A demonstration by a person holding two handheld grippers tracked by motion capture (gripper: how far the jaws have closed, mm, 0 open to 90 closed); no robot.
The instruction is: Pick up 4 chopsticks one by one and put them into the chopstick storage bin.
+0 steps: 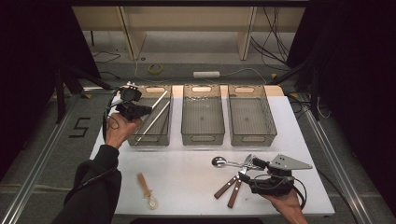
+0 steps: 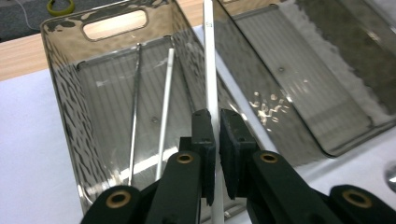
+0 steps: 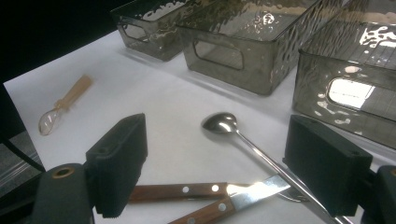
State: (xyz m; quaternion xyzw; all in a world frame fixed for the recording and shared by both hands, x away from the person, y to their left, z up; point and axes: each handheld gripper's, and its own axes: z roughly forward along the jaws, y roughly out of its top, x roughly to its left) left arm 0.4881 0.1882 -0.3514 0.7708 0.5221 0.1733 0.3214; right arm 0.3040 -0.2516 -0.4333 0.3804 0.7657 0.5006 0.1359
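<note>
Holding a white chopstick [image 2: 211, 88] pinched between the clenched jaws of my left gripper [image 2: 215, 140], I have it raised over the leftmost of three smoky plastic bins [image 1: 150, 140] that stand in a row at the far side of the white tabletop [image 1: 187, 186]. In the left gripper view the stick runs up and away from the jaws, along the bin's right wall. Inside that bin lie a second white chopstick [image 2: 166, 116] and what looks like a thin metal rod [image 2: 134, 116]. The middle bin [image 1: 202, 135] and the right bin [image 1: 251, 137] look bare.

My right gripper [image 3: 229, 172] rests low at the near right of the tabletop, its jaws spread wide and gripping nothing. Between and just beyond them lie a metal spoon [image 3: 224, 123] and two wooden-handled knives [image 3: 187, 191], crossing one another. A small clear spoon with a wooden handle [image 1: 146, 189] lies apart, near the front edge.

I judge this to be the sorting step: cutlery goes into bins by kind, and this chopstick is about to join its pair. The next move calls for lowering the stick until it is inside the walls, roughly parallel to the other one, then releasing. The risk is the long end catching the rim and tipping out.
</note>
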